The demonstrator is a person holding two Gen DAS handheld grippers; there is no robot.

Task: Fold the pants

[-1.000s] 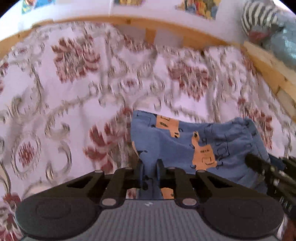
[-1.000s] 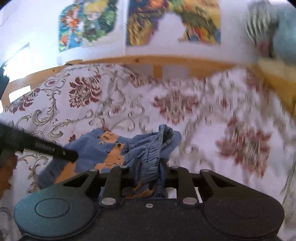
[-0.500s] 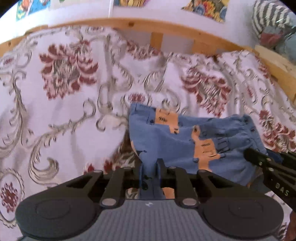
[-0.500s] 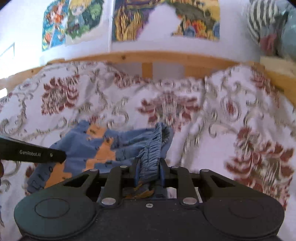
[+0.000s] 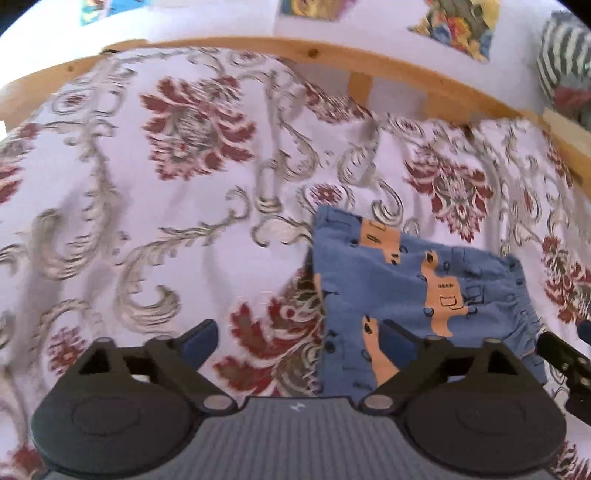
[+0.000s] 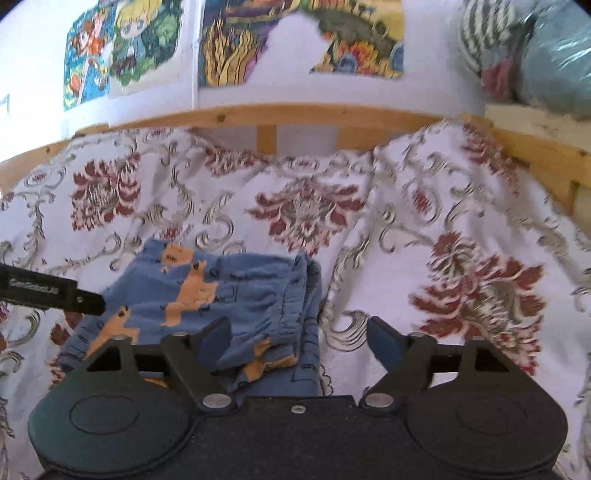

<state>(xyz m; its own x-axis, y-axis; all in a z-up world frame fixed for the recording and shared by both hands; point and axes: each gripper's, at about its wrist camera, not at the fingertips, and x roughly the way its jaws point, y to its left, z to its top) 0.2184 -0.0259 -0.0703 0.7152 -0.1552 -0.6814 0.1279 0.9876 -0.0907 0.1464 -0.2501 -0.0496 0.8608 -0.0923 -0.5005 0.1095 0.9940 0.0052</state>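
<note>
Both our left gripper (image 5: pixel 299 341) and right gripper (image 6: pixel 299 338) spread wide, empty; blue pants (image 5: pixel 413 295) lie folded on the floral bedspread (image 5: pixel 184 221) — best lift clear without snagging the gathered waistband (image 6: pixel 304 291).

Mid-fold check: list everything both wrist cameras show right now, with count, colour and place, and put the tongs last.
pants: one, blue with orange print, folded flat on the bedspread.
bedspread: one, white with dark red flowers and grey scrolls, covering the bed.
bed rail: one, light wood, along the far edge of the bed.
posters: several, multicoloured, on the white wall above the rail.
striped bundle: one, black and white, upper right, beside a pale blue bundle.
left tongs: one, black, open, right finger over the pants' near edge.
right tongs: one, black, open, above the waistband end.
</note>
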